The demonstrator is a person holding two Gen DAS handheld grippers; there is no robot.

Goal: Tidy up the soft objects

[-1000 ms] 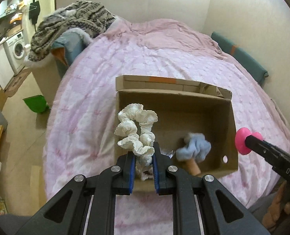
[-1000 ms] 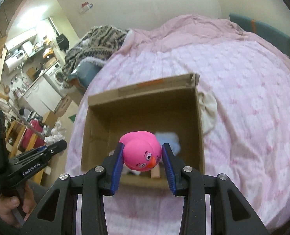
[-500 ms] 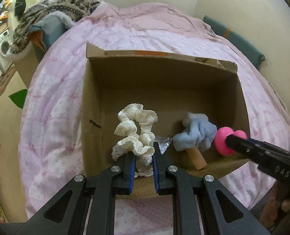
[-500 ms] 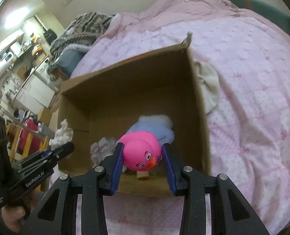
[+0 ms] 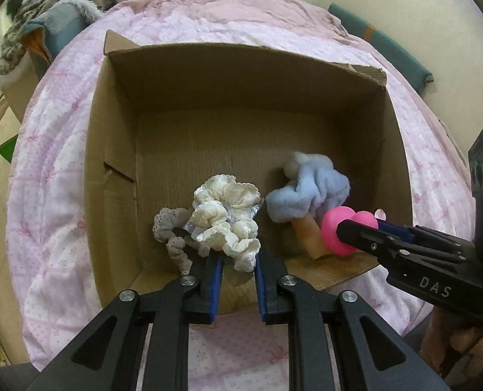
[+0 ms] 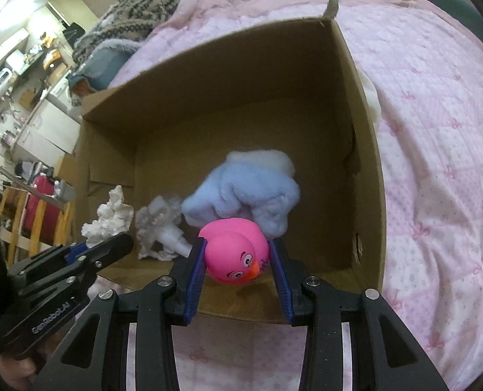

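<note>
An open brown cardboard box is seen resting on a bed covered by a pink quilted bedspread with small bow prints. A ruffled cream-white fabric scrunchie is pinched between the narrowly set blue pads of the left gripper, and it is held over the near part of the box floor. Just to its left, a grey lace-trimmed scrunchie is lying inside the box, and a crinkled silvery piece is partly seen between the two. A fluffy light-blue plush item with a tan stem is lying on the box floor toward the right. A bright pink rubber duck with an orange beak is clamped sideways between the moderately spread pads of the right gripper, inside the box above its near edge and just in front of the blue plush. A heap of patterned grey knit blankets is piled at the far end of the bed. Part of a hand is visible under the left gripper's handle.
</note>
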